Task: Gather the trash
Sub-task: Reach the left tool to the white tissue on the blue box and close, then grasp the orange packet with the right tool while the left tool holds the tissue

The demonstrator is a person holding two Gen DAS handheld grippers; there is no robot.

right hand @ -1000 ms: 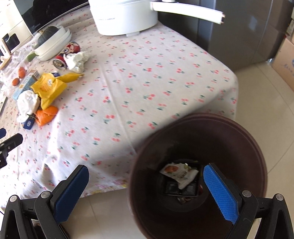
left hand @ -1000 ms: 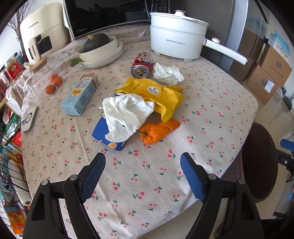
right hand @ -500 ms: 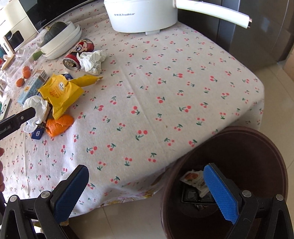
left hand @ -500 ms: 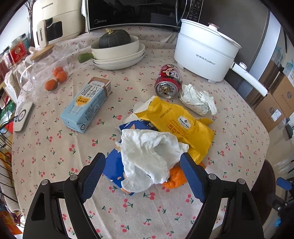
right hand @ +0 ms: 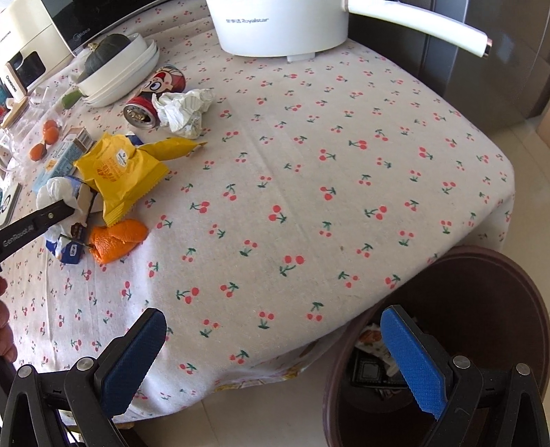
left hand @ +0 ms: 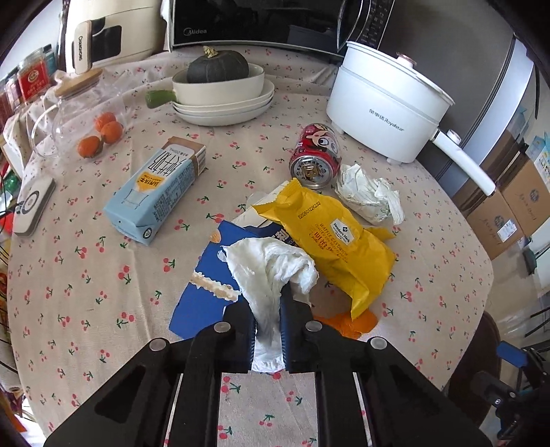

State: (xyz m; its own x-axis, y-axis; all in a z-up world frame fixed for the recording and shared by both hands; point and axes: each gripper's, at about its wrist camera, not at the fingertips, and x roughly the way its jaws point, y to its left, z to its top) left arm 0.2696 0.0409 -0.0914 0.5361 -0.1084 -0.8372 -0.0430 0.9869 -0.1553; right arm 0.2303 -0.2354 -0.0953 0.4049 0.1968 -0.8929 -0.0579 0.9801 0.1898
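My left gripper (left hand: 266, 330) is shut on a crumpled white tissue (left hand: 271, 268) lying on a blue wrapper (left hand: 206, 292). Beside it lie a yellow snack bag (left hand: 330, 247), orange peel (left hand: 343, 321), a red can (left hand: 316, 156), a crumpled paper ball (left hand: 366, 194) and a light blue milk carton (left hand: 158, 189). In the right wrist view the left gripper (right hand: 51, 215) grips the tissue (right hand: 56, 192) next to the yellow bag (right hand: 120, 172) and peel (right hand: 117, 239). My right gripper (right hand: 275, 361) is open and empty, over the table's edge and the brown trash bin (right hand: 498, 292).
A white electric pot (left hand: 388, 106) with a long handle stands at the back right. Stacked dishes with a dark squash (left hand: 220, 89), a glass jar with oranges (left hand: 86, 117) and a microwave (left hand: 275, 20) are at the back. The bin holds some wrappers (right hand: 371, 347).
My left gripper moved forward over the trash pile and closed on the white tissue. The right gripper shifted toward the table, still open above the bin.
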